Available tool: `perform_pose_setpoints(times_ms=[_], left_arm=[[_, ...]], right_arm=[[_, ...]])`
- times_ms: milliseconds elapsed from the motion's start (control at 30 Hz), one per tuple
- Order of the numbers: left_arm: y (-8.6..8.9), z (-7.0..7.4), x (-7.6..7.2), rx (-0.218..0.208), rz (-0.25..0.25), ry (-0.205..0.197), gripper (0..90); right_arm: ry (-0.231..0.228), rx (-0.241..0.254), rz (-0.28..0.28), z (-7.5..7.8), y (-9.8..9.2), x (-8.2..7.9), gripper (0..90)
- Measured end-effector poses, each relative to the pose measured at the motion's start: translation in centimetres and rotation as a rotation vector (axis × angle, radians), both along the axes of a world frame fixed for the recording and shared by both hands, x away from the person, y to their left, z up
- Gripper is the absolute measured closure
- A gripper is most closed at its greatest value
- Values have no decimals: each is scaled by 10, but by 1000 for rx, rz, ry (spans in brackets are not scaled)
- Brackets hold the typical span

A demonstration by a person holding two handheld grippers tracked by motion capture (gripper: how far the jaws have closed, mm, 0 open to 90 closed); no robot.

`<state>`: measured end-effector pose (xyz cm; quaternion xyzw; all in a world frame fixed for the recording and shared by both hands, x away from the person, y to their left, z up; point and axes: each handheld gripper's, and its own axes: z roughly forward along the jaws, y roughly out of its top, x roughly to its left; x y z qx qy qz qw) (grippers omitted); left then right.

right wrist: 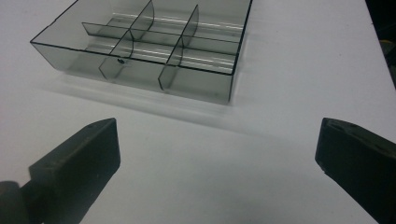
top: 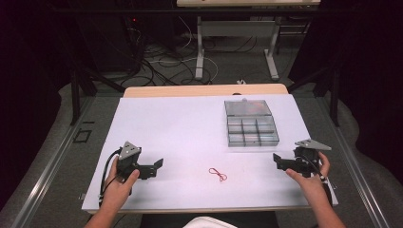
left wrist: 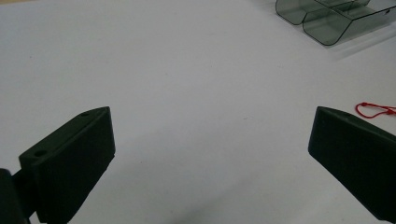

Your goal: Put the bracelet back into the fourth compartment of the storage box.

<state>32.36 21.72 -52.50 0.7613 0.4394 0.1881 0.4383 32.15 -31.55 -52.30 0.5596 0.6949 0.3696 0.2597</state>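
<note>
A thin red rubber band (top: 218, 174) lies on the white table near the front, between my two grippers; it also appears at the right edge as the red band (left wrist: 375, 109) in the left gripper view. My left gripper (top: 157, 167) rests at the front left, held by a hand, jaws wide apart and nothing between them (left wrist: 210, 140). My right gripper (top: 278, 161) sits at the front right, also open and empty (right wrist: 217, 144). A clear grey compartment box (top: 251, 128) with its lid swung back stands ahead of the right gripper (right wrist: 140, 46).
The white table top (top: 176, 128) ends in a wooden edge at the far side. Beyond it the floor holds table legs and loose cables (top: 161, 64). A corner of the compartment box (left wrist: 327, 18) sits at the upper right in the left gripper view.
</note>
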Motion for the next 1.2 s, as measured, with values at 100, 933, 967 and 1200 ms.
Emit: perform_pose_setpoints(times_ms=[100, 933, 967, 1200], left_arm=[[0, 0, 0, -1, 0, 5, 7], [2, 1, -5, -8, 29, 12, 10], [2, 1, -5, -9, 29, 12, 11], [1, 1, -6, -11, 28, 17, 11]], right_arm=[[8, -7, 21, 1, 3, -1, 6], [45, -39, 189, 10, 47, 0, 152], [42, -46, 194, 10, 48, 1, 152], [49, -41, 225, 10, 59, 2, 167]])
